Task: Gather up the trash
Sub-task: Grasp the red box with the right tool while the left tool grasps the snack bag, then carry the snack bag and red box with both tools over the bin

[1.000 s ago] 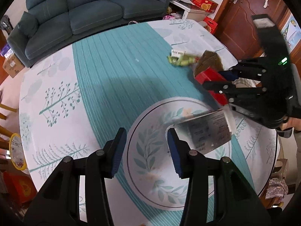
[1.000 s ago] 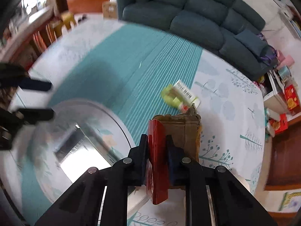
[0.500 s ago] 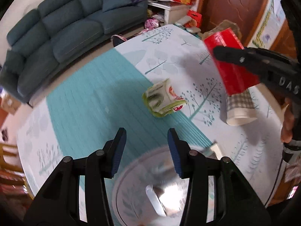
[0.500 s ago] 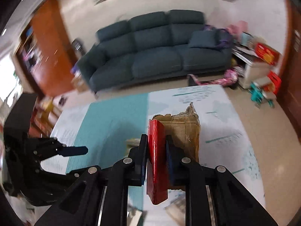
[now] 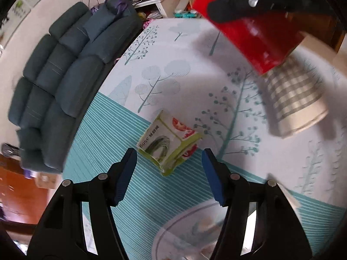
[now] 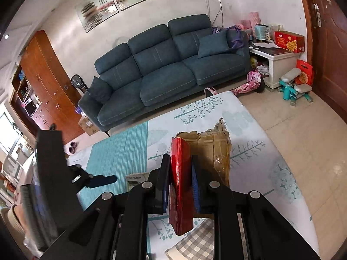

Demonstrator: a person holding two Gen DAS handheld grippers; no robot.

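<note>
Right gripper (image 6: 180,182) was clamped tight on red cardboard box (image 6: 181,186), its torn brown inside facing away; box was held in air above checked paper cup (image 5: 295,99) lying on its side on tablecloth (image 5: 173,49). Left gripper (image 5: 169,173) hung wide open, gripping nothing, fingertips either side of green snack wrapper (image 5: 169,145), not touching. Wrapper lay at edge of teal stripe. Blue sofa (image 6: 164,69) stood beyond table.

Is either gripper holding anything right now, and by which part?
Right gripper pinches the red box by its red side wall. Left gripper holds nothing.
</note>
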